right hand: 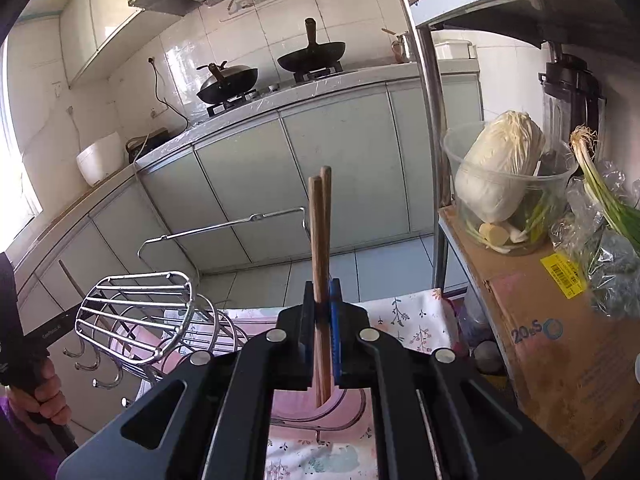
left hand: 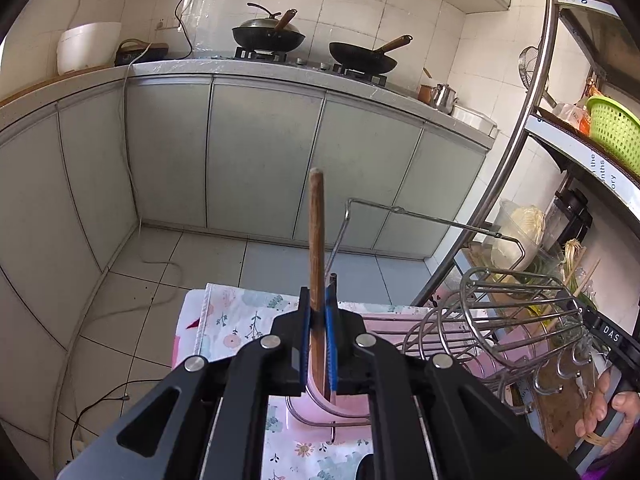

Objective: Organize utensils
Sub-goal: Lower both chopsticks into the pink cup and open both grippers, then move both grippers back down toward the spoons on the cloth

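Left gripper (left hand: 319, 312) is clamped on a single wooden chopstick (left hand: 316, 240), which stands upright between its blue pads above the floral cloth (left hand: 236, 320). Just to its right, a wire utensil holder (left hand: 516, 312) lies tipped on its side on the cloth, hooks hanging from its base.

Right gripper (right hand: 324, 312), seen from its own camera, pinches a pair of wooden chopsticks (right hand: 320, 240), upright and touching each other. That wire utensil holder (right hand: 136, 312) lies to its left; a napa cabbage (right hand: 500, 168) sits in a clear tub on the shelf at right.
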